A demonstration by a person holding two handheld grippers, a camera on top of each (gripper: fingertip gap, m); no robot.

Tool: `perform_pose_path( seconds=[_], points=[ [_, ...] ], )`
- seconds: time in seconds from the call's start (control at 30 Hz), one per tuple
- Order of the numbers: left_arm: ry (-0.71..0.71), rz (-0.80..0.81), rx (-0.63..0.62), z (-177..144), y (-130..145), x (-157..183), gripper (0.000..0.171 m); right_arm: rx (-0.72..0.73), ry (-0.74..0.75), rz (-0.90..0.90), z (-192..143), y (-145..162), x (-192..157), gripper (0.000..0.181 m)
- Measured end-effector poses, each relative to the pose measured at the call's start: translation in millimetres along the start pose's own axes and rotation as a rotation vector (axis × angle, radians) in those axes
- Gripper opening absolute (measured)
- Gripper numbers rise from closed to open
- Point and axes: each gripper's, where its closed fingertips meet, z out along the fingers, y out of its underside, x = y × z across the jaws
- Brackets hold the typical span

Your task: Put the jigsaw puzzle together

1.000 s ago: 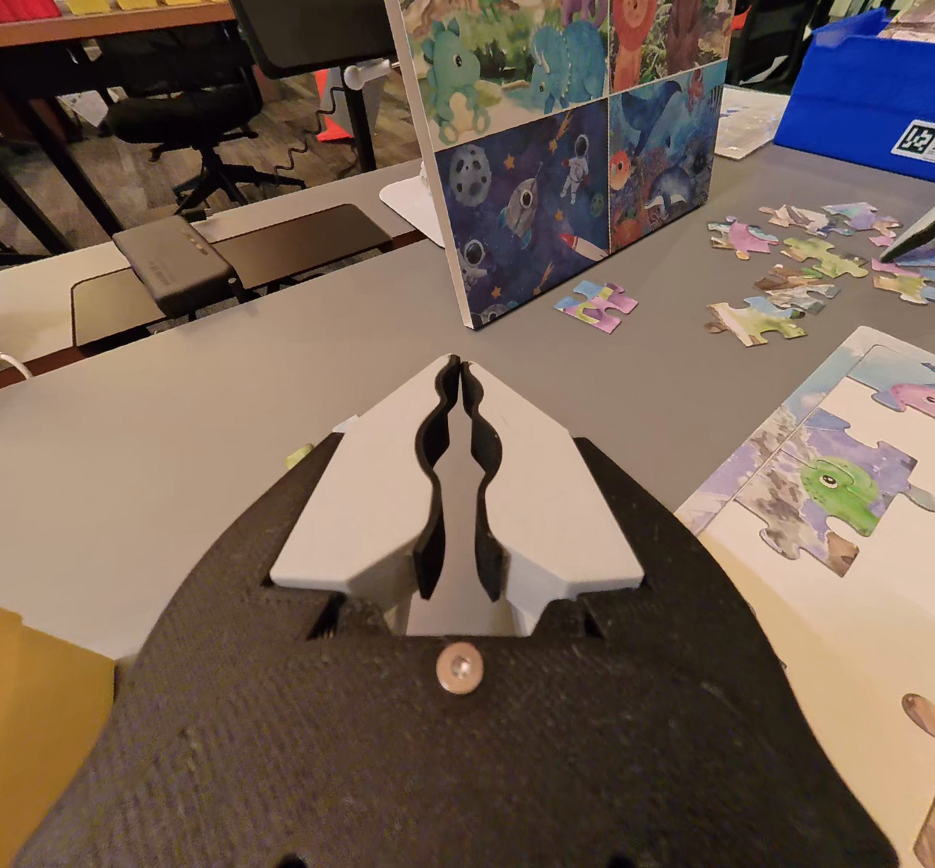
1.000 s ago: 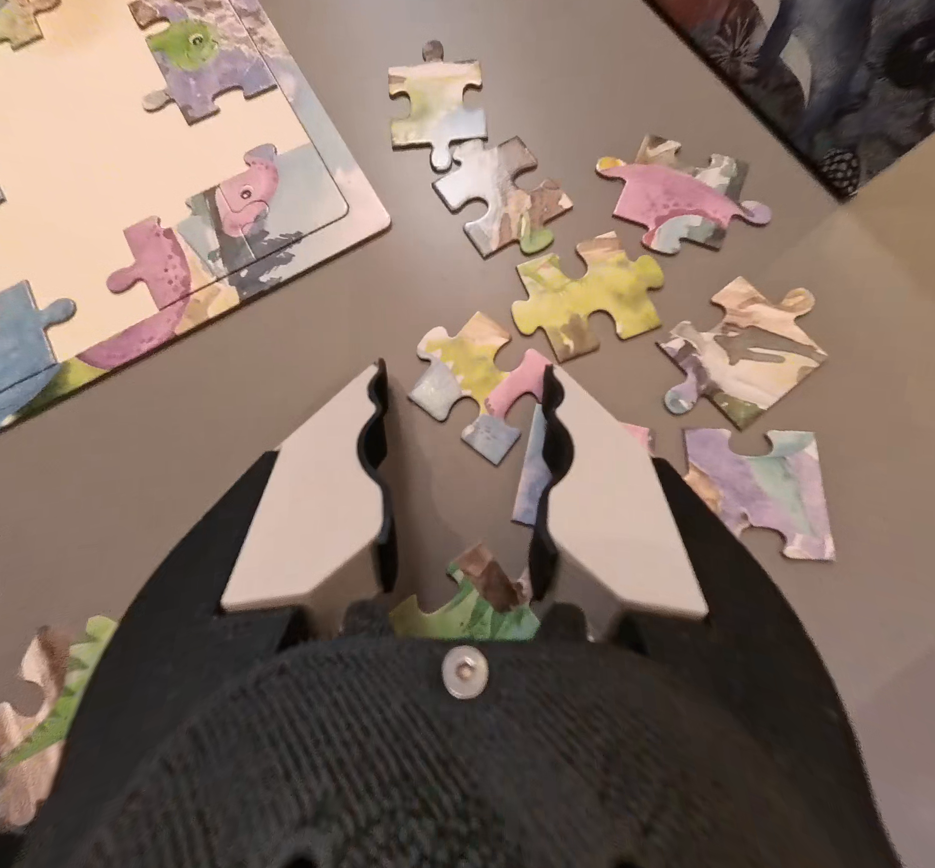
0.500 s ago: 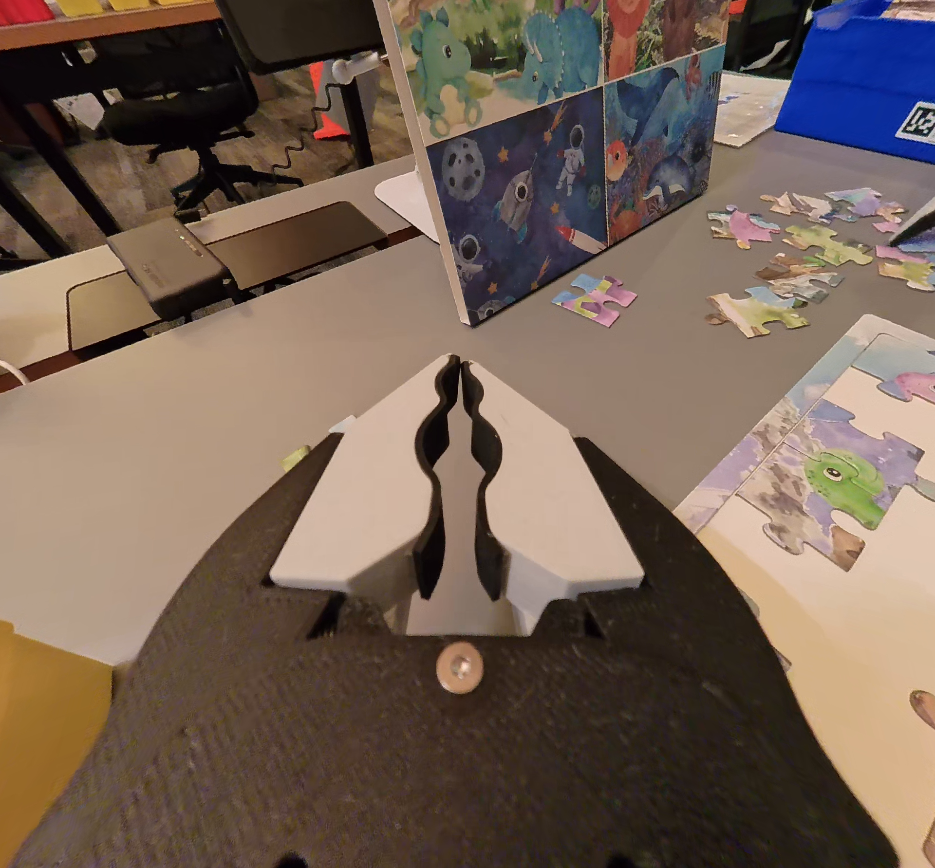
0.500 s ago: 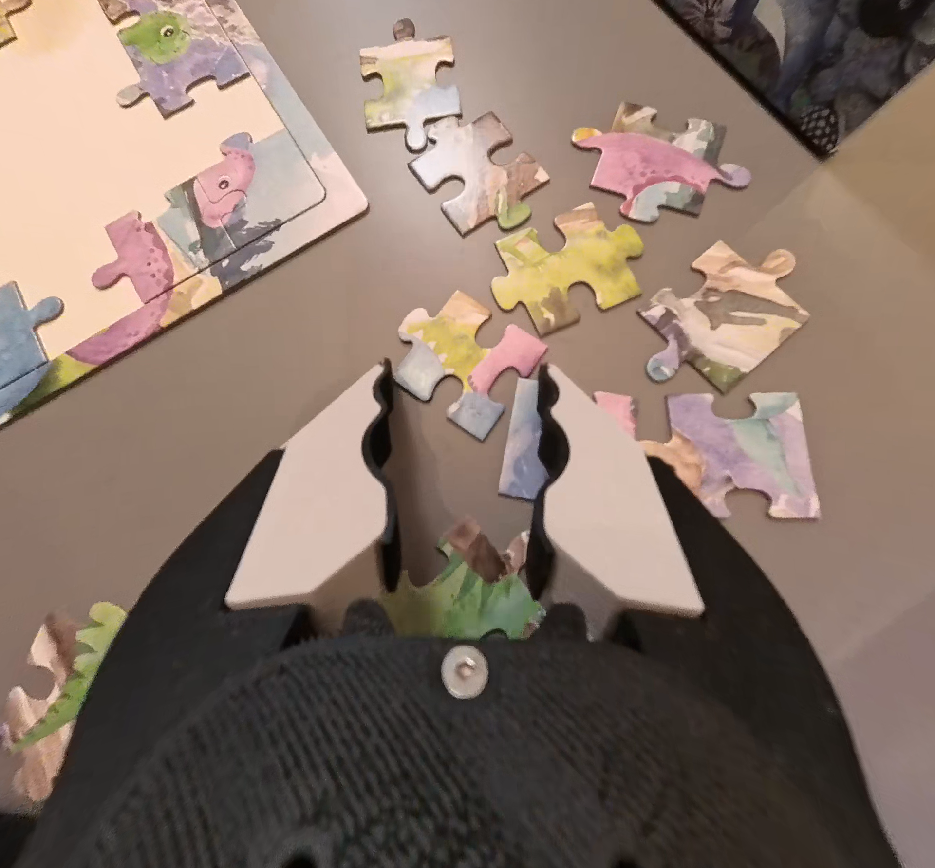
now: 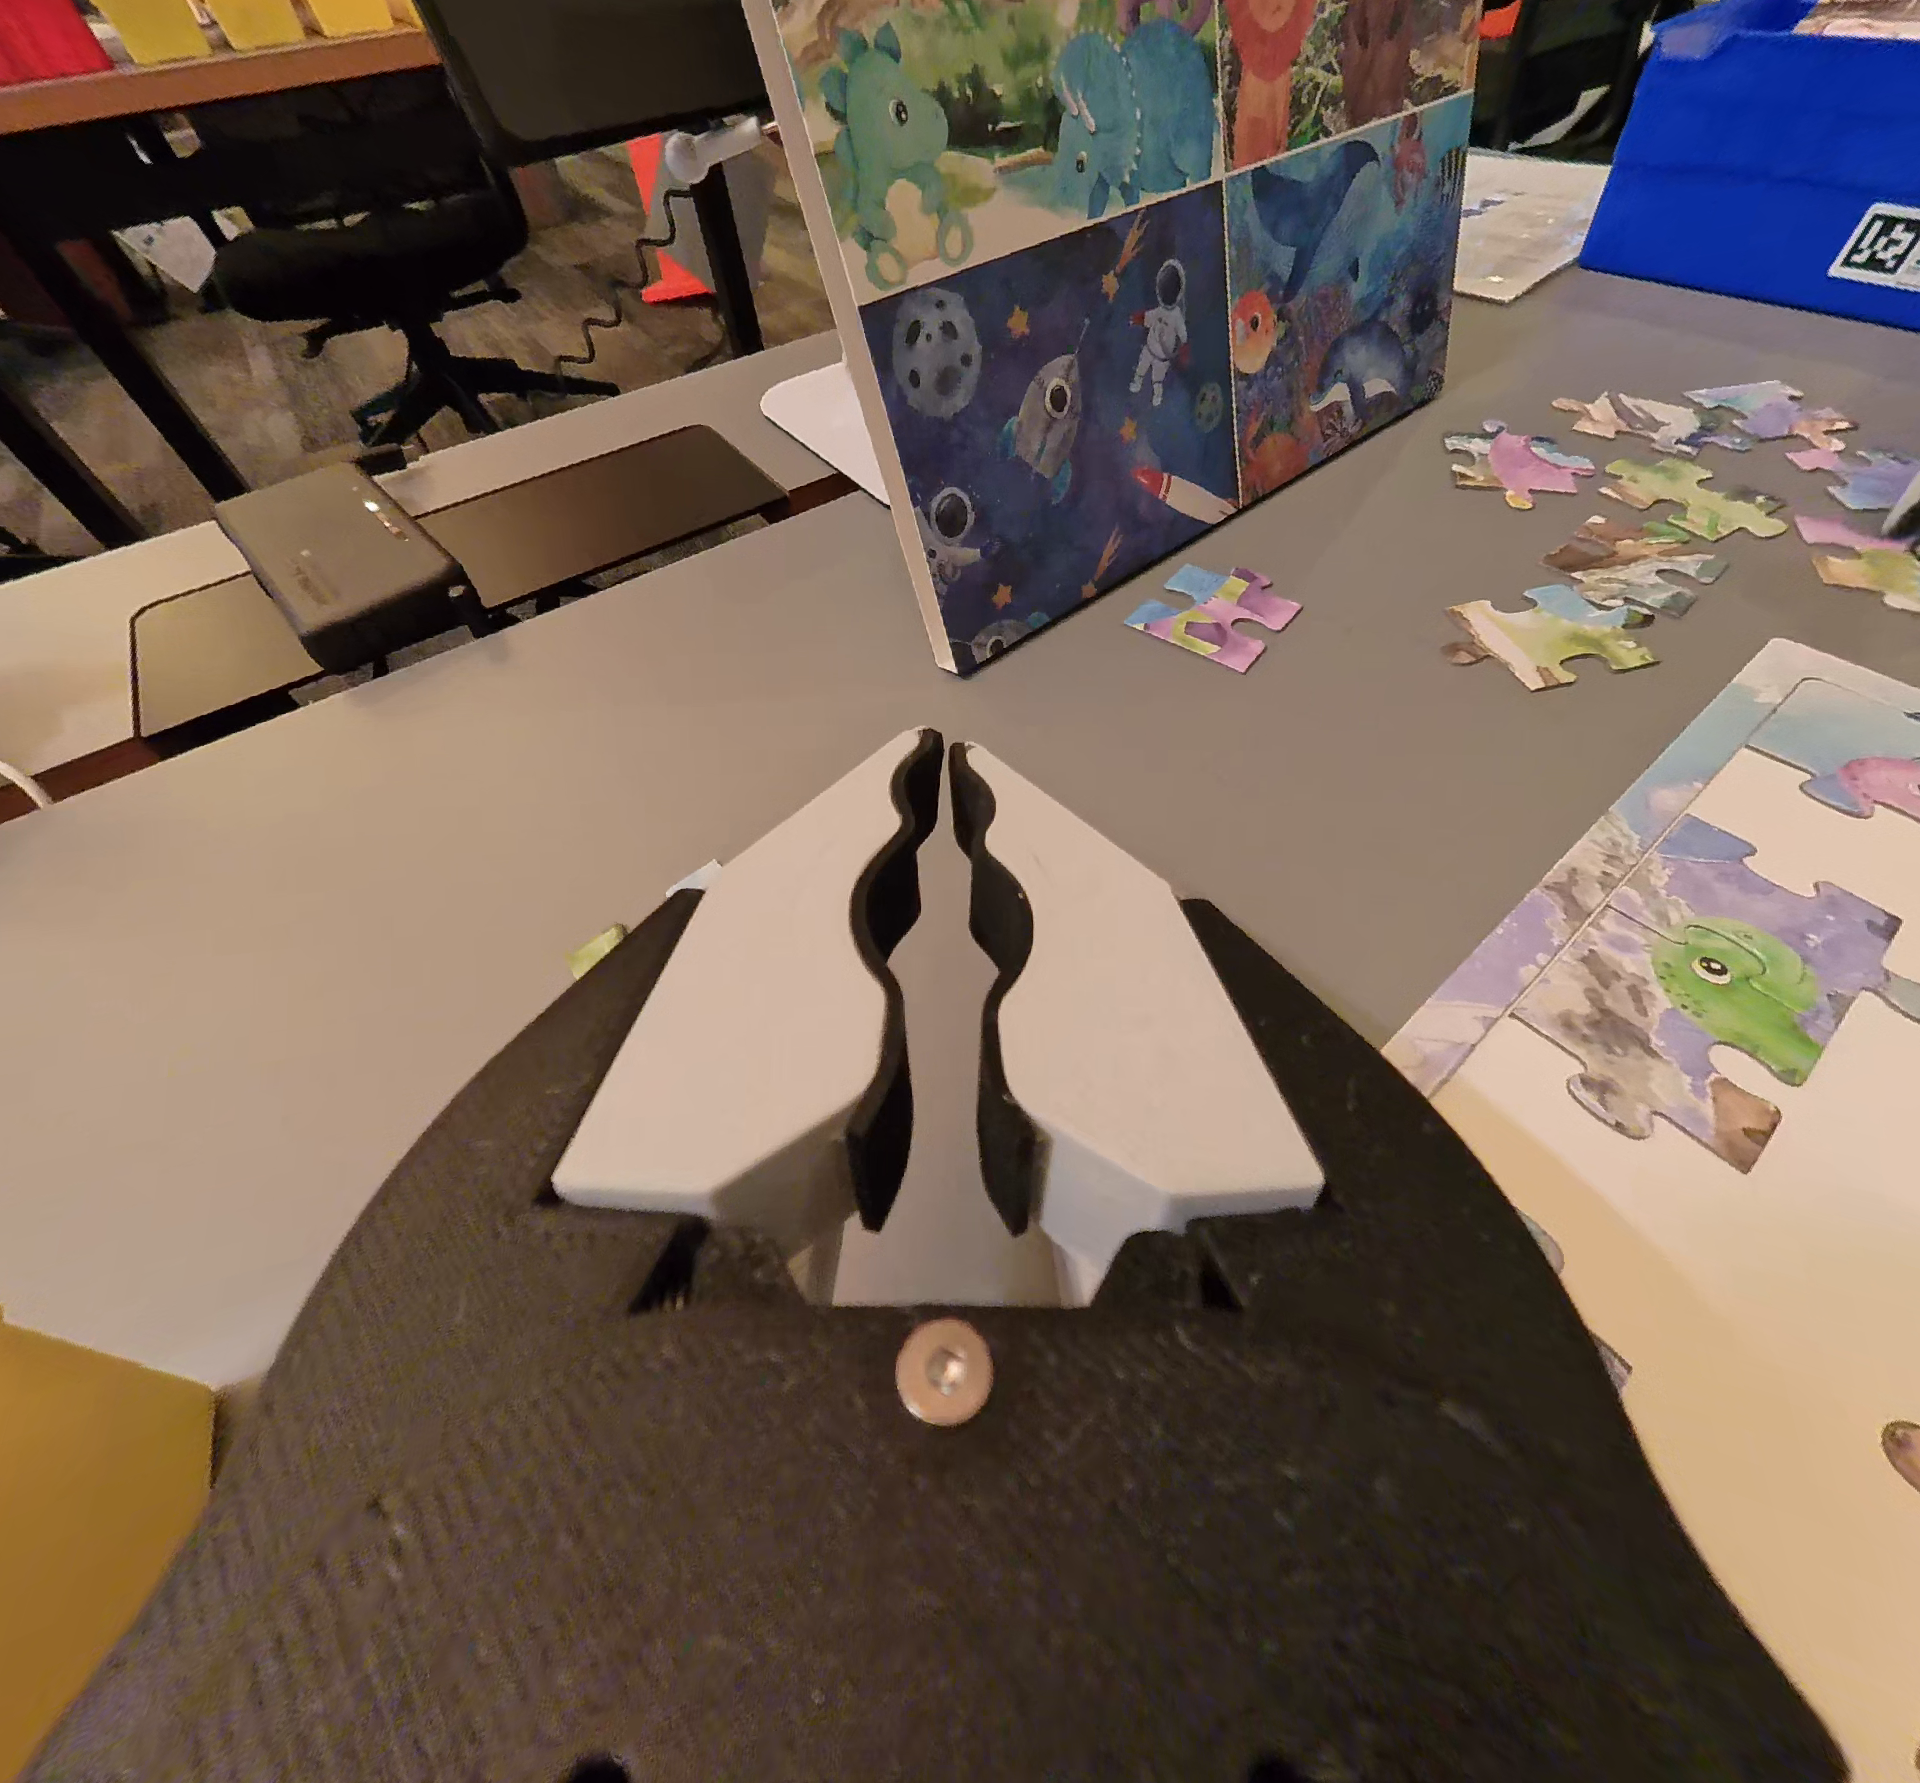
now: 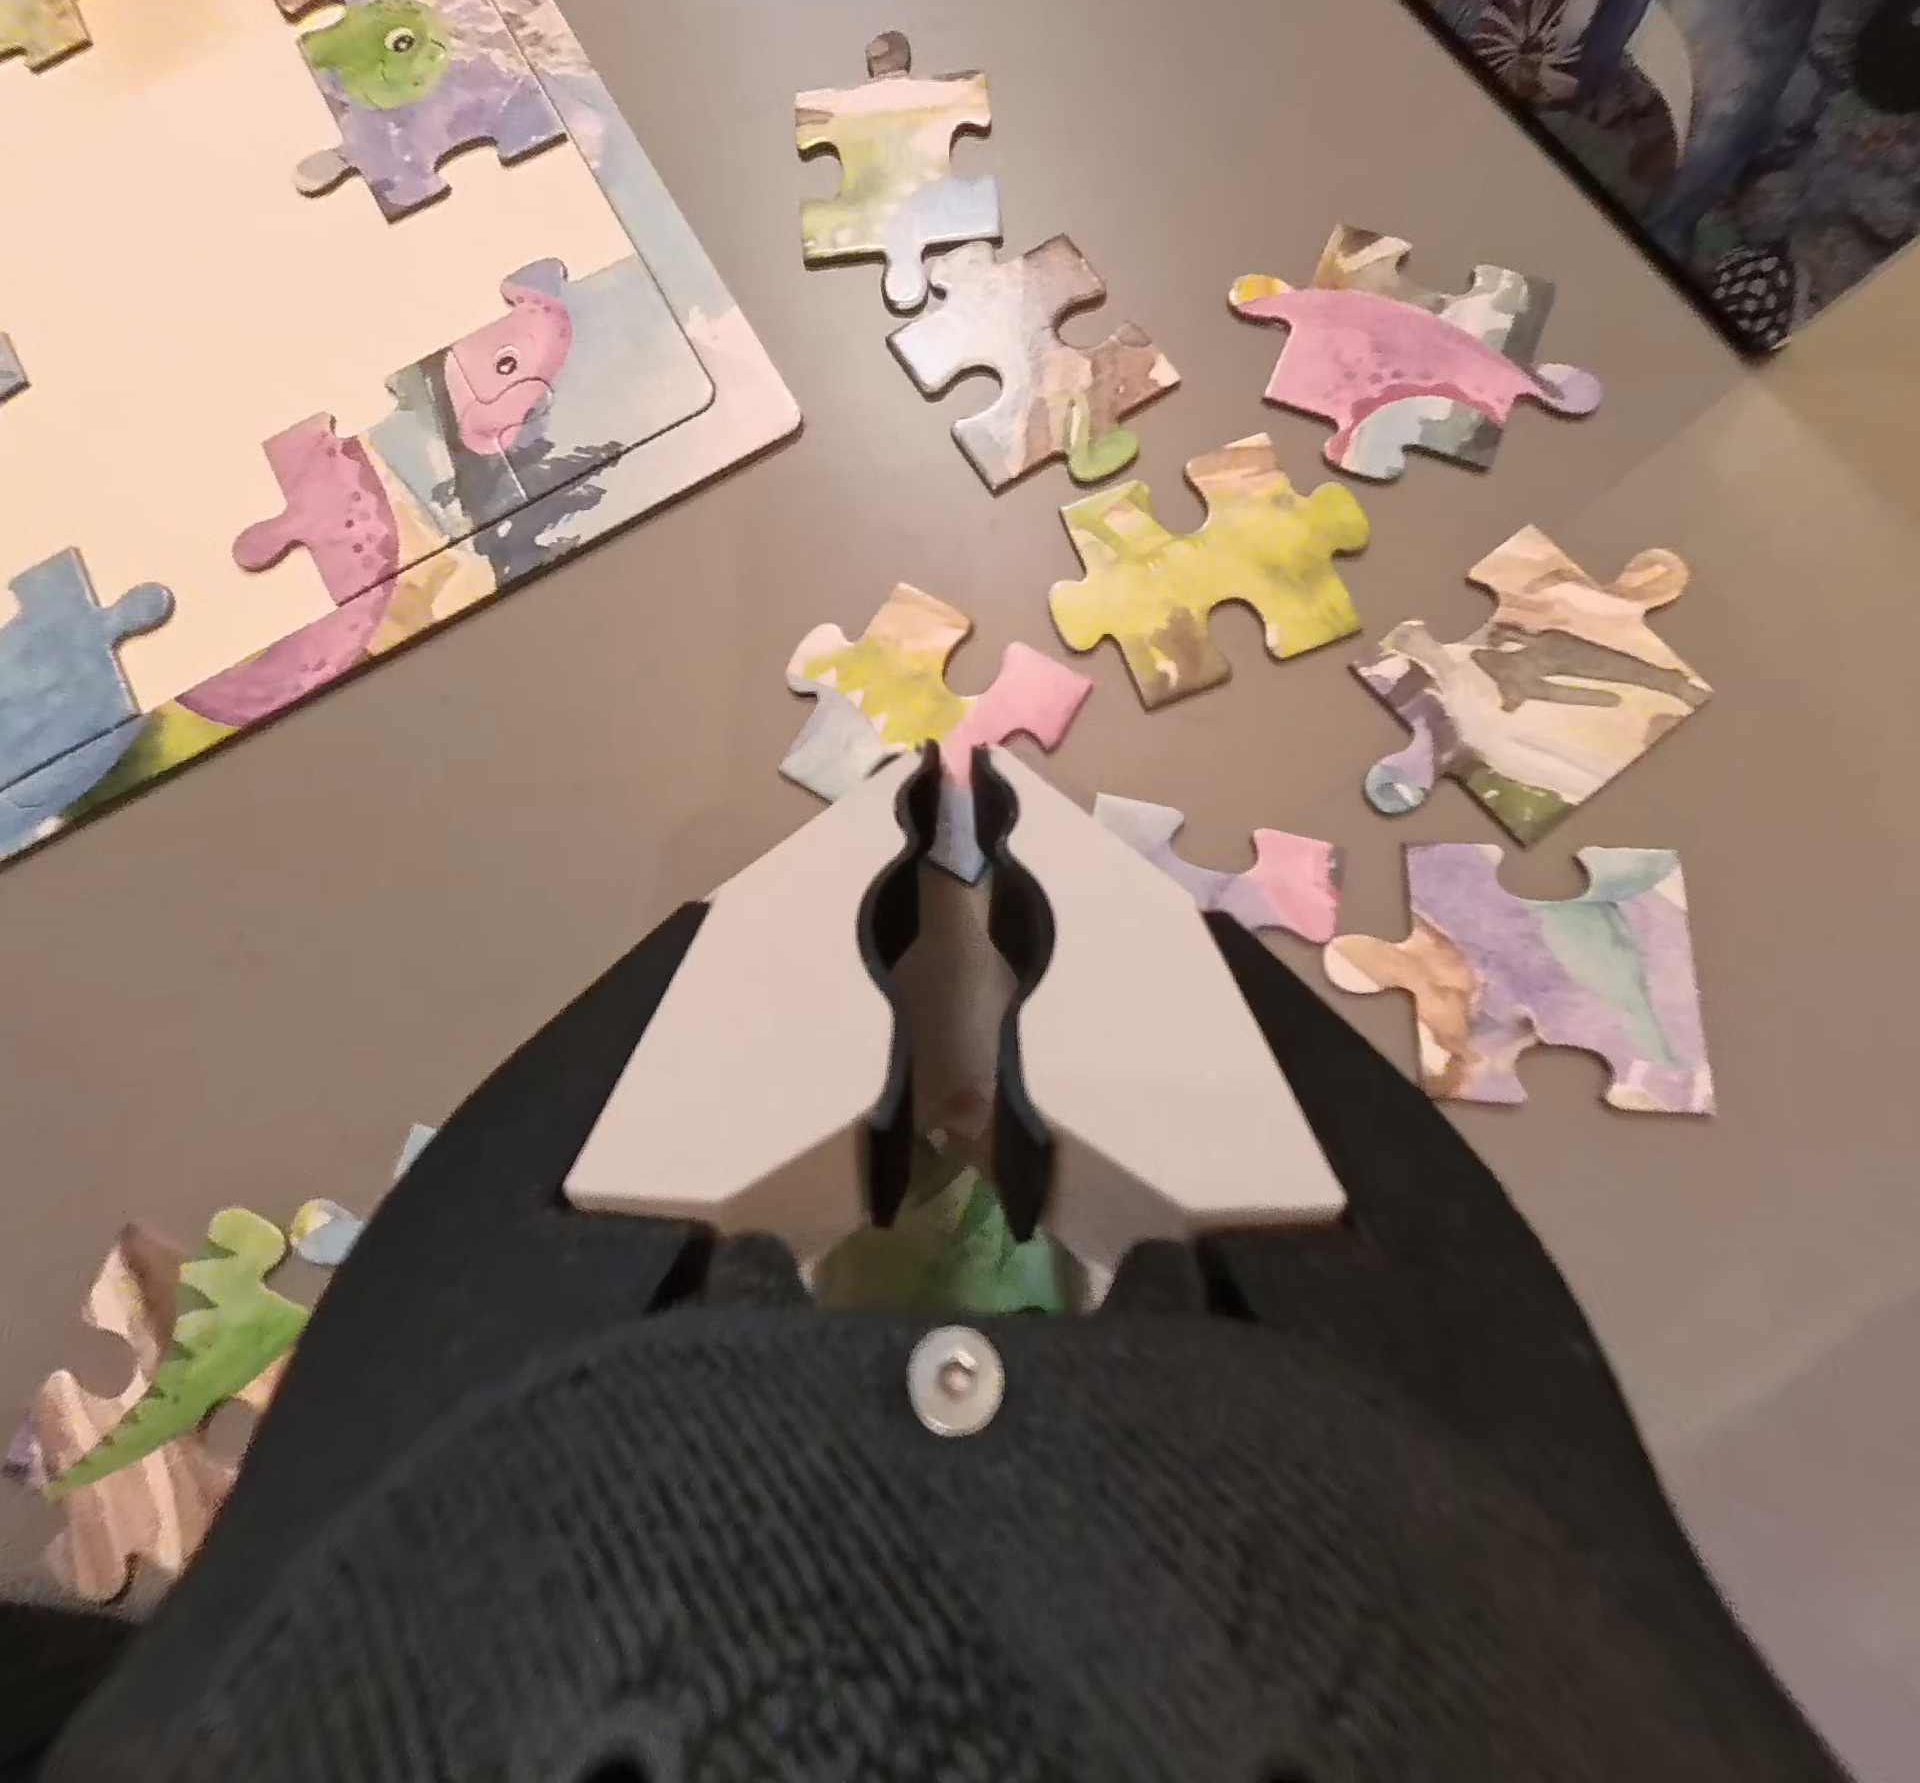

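The puzzle tray lies at the top left of the right wrist view, with a green dinosaur piece and a pink dinosaur piece set along its edge. It also shows in the left wrist view. Several loose pieces lie on the grey table. My right gripper is shut on the blue tab of a yellow, pink and blue piece that lies flat on the table. My left gripper is shut and empty above bare table, left of the tray.
An upright picture board stands behind the loose pieces. A blue bin is at the far right. A green-spiked piece lies at the lower left and a lilac piece just right of my right gripper. About 35 cm separates my left fingertips from my right.
My right gripper was open over the loose pieces and has closed on the yellow, pink and blue piece. My left gripper stayed shut and drifted slightly.
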Motion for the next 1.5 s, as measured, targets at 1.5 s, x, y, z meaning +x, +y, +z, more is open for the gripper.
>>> perform_pose_path(
  seconds=[1.5],
  points=[
    [0.023,0.037,0.006,0.9,-3.9,10.5,0.0,0.081,0.02,0.042,-19.0,-9.3,3.3,0.019]
  ],
)
